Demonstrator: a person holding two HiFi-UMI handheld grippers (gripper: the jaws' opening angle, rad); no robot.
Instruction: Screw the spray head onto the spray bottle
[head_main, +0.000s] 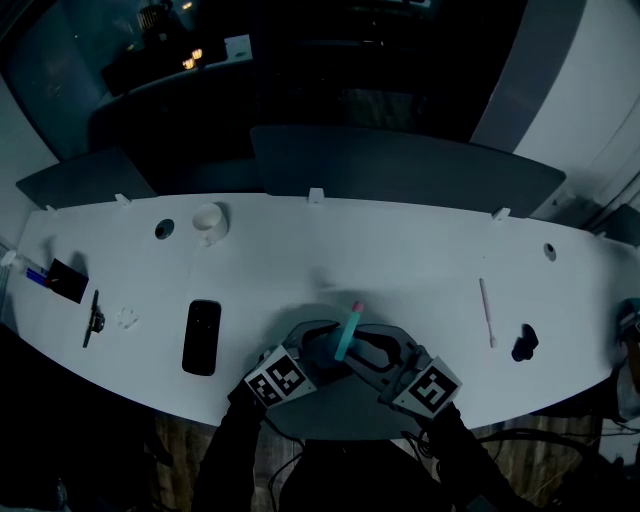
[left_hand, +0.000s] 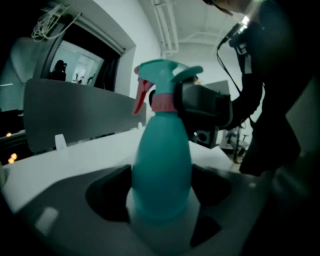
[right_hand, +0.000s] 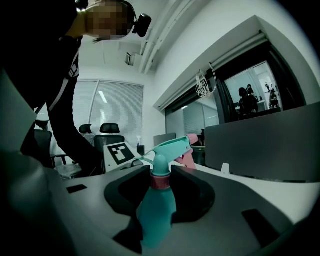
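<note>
the left gripper (left_hand: 160, 192) clamps the spray bottle (left_hand: 162, 165) by its body at the near edge of the table (head_main: 400, 260), likely to stop it rotating, while the right gripper (right_hand: 160, 192) closes on the pink collar (right_hand: 160, 182) under the spray head (right_hand: 167, 147), apparently to thread it on.

My white table (head_main: 400, 260) carries a black phone (head_main: 201, 337) lying flat to my left, with a black pen (head_main: 93, 318) further left near a dark card (head_main: 66, 281). A white cup (head_main: 209, 221) stands toward the far edge. To my right, a thin pink stick (head_main: 487, 311) lies near a small black object (head_main: 524, 343).
</note>
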